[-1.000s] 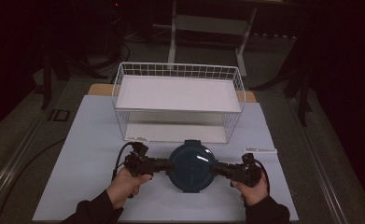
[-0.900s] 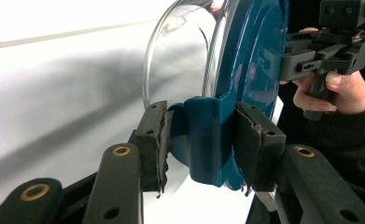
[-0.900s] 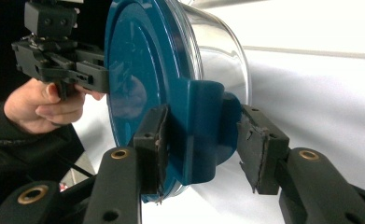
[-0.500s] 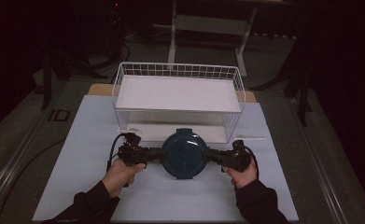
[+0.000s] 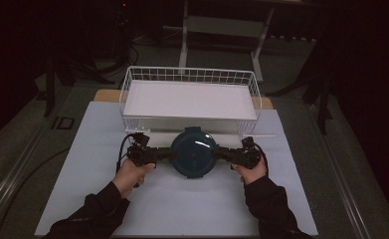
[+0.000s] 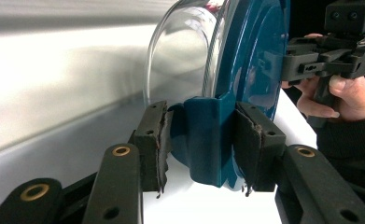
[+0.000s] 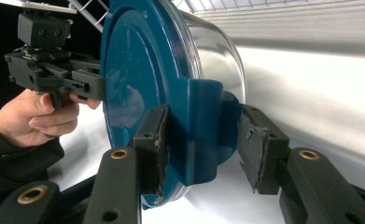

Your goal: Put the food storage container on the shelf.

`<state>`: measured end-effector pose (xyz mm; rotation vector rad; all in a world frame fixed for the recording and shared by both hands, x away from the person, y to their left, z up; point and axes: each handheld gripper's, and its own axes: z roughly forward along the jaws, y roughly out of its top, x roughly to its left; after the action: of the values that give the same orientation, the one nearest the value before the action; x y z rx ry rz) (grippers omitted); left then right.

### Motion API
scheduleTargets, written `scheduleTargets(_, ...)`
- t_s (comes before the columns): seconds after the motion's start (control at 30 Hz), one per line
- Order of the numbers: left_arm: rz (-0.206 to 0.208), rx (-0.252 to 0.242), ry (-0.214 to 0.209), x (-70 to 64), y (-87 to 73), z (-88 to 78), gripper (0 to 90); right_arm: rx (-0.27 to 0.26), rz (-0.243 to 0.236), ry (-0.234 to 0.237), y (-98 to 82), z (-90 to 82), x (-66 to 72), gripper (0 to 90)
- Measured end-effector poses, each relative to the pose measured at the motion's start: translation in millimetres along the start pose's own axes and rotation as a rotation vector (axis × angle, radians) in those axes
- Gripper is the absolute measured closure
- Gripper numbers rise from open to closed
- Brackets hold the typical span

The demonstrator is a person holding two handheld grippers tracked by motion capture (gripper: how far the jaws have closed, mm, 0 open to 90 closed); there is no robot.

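Gripping a round glass container with a teal lid [image 5: 193, 152] by its opposite clip tabs, the left gripper [image 5: 168, 154] and right gripper [image 5: 220, 153] carry it between them, just before the white wire basket [image 5: 189, 75]. Each gripper view reveals pads pinching a teal latch [image 6: 207, 140], and clear glass beneath the lid.

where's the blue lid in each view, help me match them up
High view: the blue lid sits at centre, just in front of the wire basket, between the left gripper and right gripper.
Left gripper view: upper centre right, seen edge-on, its tab between the jaws.
Right gripper view: left of centre, its tab between the jaws.
Shared landmark: the glass bowl under the lid.
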<state>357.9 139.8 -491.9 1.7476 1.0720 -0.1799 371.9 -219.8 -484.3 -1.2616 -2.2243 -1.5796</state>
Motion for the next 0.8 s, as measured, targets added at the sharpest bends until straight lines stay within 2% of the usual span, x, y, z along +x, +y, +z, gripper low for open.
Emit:
scheduleTargets(0.1, 0.007, -0.005, 0.009, 6.3, 5.3, 2.4, 56.8, -0.01, 0.004, -0.007, 3.0, 5.1, -5.3, 54.9)
scheduleTargets(0.13, -0.011, -0.011, 0.013, 8.0, 7.0, 3.1, 56.7, -0.012, 0.005, -0.011, 3.9, 6.9, -6.5, 54.9)
scheduleTargets(0.17, -0.011, -0.011, 0.013, 8.0, 7.0, 3.1, 56.6, -0.012, 0.005, -0.011, 3.9, 6.9, -6.5, 54.9)
scheduleTargets(0.2, 0.002, -0.02, 0.018, 11.0, 8.8, 3.7, 56.6, -0.015, 0.008, -0.014, 5.1, 9.5, -8.5, 54.9)
scheduleTargets(0.4, 0.003, -0.04, 0.036, 20.7, 13.0, 5.8, 56.3, -0.025, 0.014, -0.025, 10.3, 20.6, -15.6, 54.8)
scheduleTargets(0.43, -0.008, -0.058, 0.034, 22.9, 12.4, 7.2, 56.3, -0.019, 0.024, -0.034, 11.7, 22.8, -15.8, 54.7)
scheduleTargets(0.47, -0.008, -0.058, 0.034, 22.9, 12.4, 7.2, 56.3, -0.019, 0.024, -0.034, 11.7, 22.8, -15.8, 54.7)
scheduleTargets(0.53, -0.033, -0.066, 0.037, 25.1, 12.1, 10.6, 56.1, -0.016, 0.036, -0.045, 13.8, 23.7, -16.7, 54.6)
scheduleTargets(0.6, -0.041, -0.07, 0.033, 27.3, 12.6, 12.9, 56.0, -0.026, 0.014, -0.058, 14.6, 25.4, -20.3, 54.6)
scheduleTargets(0.73, -0.068, -0.076, 0.024, 29.9, 13.0, 14.4, 55.9, -0.024, 0.041, -0.056, 15.0, 27.0, -22.7, 54.6)
scheduleTargets(0.77, -0.037, -0.072, 0.037, 32.4, 13.8, 13.7, 55.9, -0.023, 0.046, -0.055, 15.3, 27.1, -22.7, 54.6)
scheduleTargets(0.8, -0.035, -0.07, 0.037, 33.0, 14.2, 13.7, 56.0, -0.023, 0.045, -0.056, 15.7, 27.1, -22.4, 54.5)
